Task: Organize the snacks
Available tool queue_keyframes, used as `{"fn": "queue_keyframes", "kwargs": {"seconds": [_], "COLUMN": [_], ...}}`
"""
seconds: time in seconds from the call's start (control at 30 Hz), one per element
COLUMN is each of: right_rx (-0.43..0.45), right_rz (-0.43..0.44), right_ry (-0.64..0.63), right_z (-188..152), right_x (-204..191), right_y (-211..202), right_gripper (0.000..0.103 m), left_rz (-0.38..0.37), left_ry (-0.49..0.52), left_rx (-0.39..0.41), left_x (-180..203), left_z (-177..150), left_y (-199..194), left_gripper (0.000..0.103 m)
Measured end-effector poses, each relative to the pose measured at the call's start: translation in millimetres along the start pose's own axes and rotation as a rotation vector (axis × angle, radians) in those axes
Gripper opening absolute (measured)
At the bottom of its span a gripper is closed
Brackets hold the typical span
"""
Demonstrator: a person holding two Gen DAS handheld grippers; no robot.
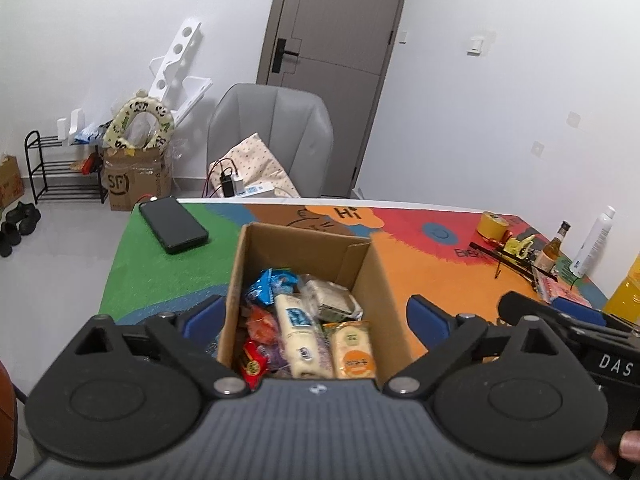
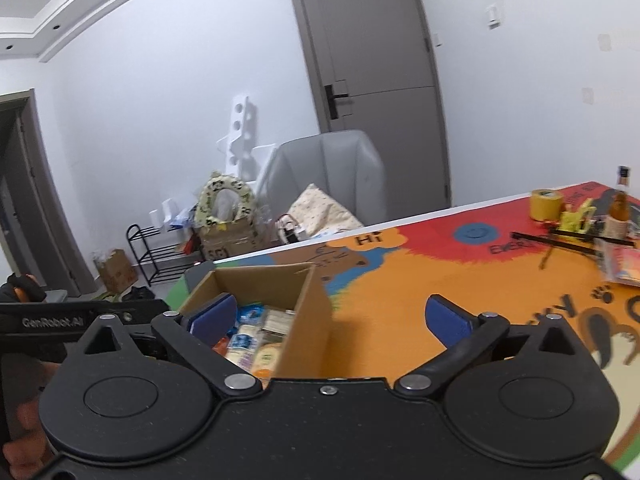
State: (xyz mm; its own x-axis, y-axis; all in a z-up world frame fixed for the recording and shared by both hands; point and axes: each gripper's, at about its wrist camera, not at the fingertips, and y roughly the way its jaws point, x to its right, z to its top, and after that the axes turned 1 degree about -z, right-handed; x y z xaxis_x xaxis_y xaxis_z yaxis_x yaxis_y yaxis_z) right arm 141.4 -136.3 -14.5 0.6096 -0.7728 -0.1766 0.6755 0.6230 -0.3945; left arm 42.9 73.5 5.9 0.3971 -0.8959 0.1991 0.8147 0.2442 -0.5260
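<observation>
An open cardboard box (image 1: 372, 280) stands on the colourful table mat and holds several wrapped snacks: a white packet (image 1: 296, 332), an orange-labelled packet (image 1: 354, 354), a blue packet (image 1: 272, 284) and a red one (image 1: 252, 360). My left gripper (image 1: 316, 318) is open and empty, its blue pads either side of the box's near end. My right gripper (image 2: 328, 316) is open and empty, to the right of the box (image 2: 308, 304), its left pad (image 2: 212, 312) over the box's opening. The right gripper body also shows in the left wrist view (image 1: 568, 328).
A black phone (image 1: 174, 226) lies on the green part of the mat. A yellow tape roll (image 1: 494, 226), a brown bottle (image 1: 554, 250), a white spray can (image 1: 594, 242) and clutter sit at the far right. A grey chair (image 1: 272, 136) stands behind the table.
</observation>
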Motion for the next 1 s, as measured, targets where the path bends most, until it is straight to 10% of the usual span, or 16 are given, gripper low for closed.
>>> {"fn": "queue_keyframes", "kwargs": {"seconds": [1.0], "right_rx": [0.104], "right_rz": [-0.194], "right_ry": [-0.018], "right_z": [-23], "right_x": [-5], "right_y": [-108], "right_gripper": [0.103], "left_rz": [-0.08], "left_ry": [0.134], "left_rx": [0.066], "left_x": [4], "left_z": [-29], "left_y": [-105], "left_gripper": [0.103]}}
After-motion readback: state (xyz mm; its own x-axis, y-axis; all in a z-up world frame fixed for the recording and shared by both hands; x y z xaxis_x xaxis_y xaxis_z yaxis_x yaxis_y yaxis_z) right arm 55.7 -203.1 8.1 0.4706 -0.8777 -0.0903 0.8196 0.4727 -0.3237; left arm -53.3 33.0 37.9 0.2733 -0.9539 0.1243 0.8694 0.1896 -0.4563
